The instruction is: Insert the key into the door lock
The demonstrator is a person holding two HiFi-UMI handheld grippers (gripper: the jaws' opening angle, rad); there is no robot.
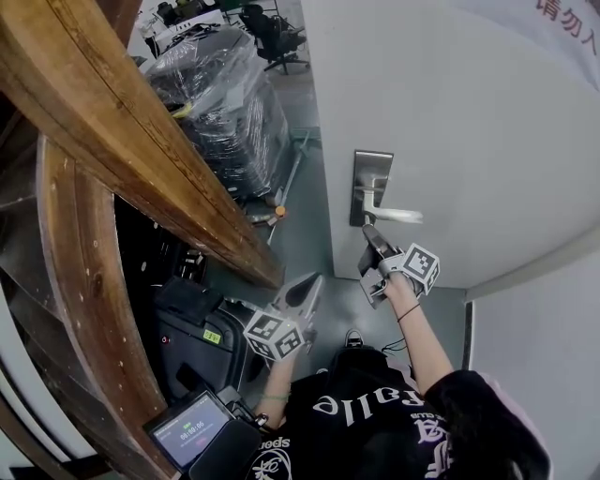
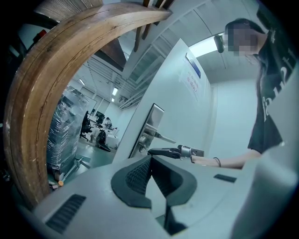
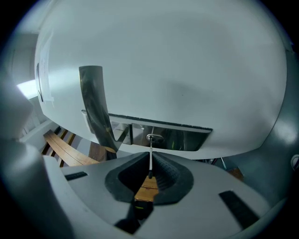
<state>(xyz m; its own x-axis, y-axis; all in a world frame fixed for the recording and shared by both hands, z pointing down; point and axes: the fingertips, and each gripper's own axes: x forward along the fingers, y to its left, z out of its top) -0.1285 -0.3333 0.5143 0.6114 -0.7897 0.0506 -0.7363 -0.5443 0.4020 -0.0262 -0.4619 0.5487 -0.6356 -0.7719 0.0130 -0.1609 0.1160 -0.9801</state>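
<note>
Head view: the right gripper (image 1: 368, 232) reaches up just below the door lock (image 1: 370, 178) on the far white door (image 1: 469, 112). The left gripper (image 1: 311, 286) hangs well apart, lower left.

Left gripper view: its jaws are pressed together on nothing.

Right gripper view: the jaws pinch the key (image 3: 150, 161), whose tip is at the keyhole (image 3: 153, 137). Keep the blade square to the lock and push straight in.

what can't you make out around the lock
Whether the thin silver metal key has entered the round steel keyhole: edge-on in right gripper view; right claw covers it in head view.
Key's head: right gripper view, buried between claw pads.
Red printed lettering: cut by head view's edge.
</note>
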